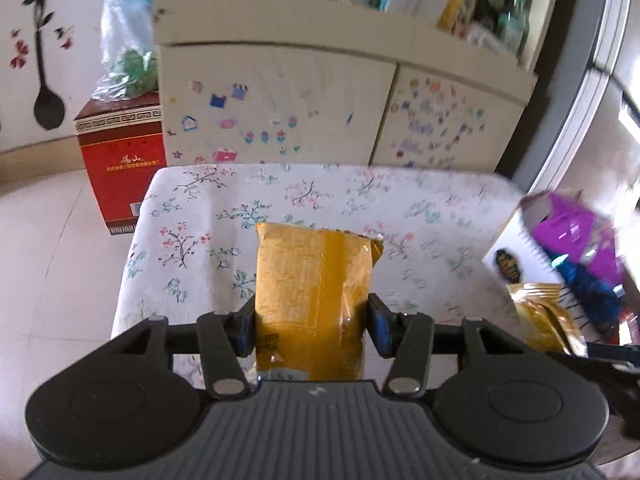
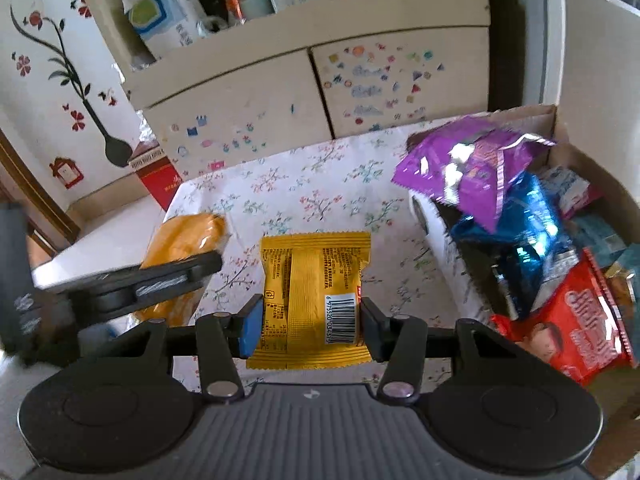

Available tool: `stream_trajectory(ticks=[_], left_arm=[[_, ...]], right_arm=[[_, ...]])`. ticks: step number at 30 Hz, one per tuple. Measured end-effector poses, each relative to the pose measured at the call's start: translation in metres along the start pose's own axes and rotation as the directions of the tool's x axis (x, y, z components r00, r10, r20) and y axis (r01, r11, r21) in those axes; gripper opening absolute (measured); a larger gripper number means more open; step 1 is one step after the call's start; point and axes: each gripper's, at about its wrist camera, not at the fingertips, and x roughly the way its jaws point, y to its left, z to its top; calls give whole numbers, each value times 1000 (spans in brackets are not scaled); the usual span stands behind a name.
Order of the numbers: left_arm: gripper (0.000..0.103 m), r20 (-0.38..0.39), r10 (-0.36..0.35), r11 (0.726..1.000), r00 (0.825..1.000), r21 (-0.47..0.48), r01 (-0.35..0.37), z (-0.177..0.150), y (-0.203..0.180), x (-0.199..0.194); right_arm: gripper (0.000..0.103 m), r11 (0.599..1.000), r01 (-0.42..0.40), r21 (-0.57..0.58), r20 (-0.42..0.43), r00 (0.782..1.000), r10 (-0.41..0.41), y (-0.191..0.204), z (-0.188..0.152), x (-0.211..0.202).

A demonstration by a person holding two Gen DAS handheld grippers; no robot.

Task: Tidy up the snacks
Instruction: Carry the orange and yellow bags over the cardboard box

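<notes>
**Obscured and indeterminate items, both wrist views**

Left view: the purple packet (image 1: pixel 572 236) and blue packet (image 1: pixel 588 284) at the right edge are motion-blurred, print unreadable; the gold packet (image 1: pixel 544 316) beneath them is partly covered and its lower end is hidden behind the right tongs' arm. The orange packet (image 1: pixel 312 300) has its near end hidden under the tool body. Right view: the orange packet (image 2: pixel 188 240) is half masked by the blurred left tongs (image 2: pixel 132 284); the cardboard box (image 2: pixel 560 120) and red packet (image 2: pixel 580 320) run off frame right. Shelf contents (image 2: pixel 176 12) are too indistinct to identify.
</notes>
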Motion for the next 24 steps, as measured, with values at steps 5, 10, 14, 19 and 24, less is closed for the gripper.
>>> stream_trajectory(ticks=[5,10,14,19,24], left_arm=[[52,45,-38,999,998,-36,39,-9,-10,-31],[52,70,-72,997,995,-8,72,-13,-32,-58],[52,82,-100,995,992,23,98,-13,-55,-75],[52,94,-148,988,984,61,143,-12,-88,-91],[52,84,-207,975,975,101,198,-11,-124,-99]], right_arm=[[56,1000,2,25,53,999,-3,-13,2,-24],[56,998,7,55,113,993,-14,-32,5,-53],[57,997,22,70,167,985,-34,-48,6,-78],[57,995,33,99,220,974,-54,-75,4,-106],[57,984,45,172,246,965,-87,-109,-1,-127]])
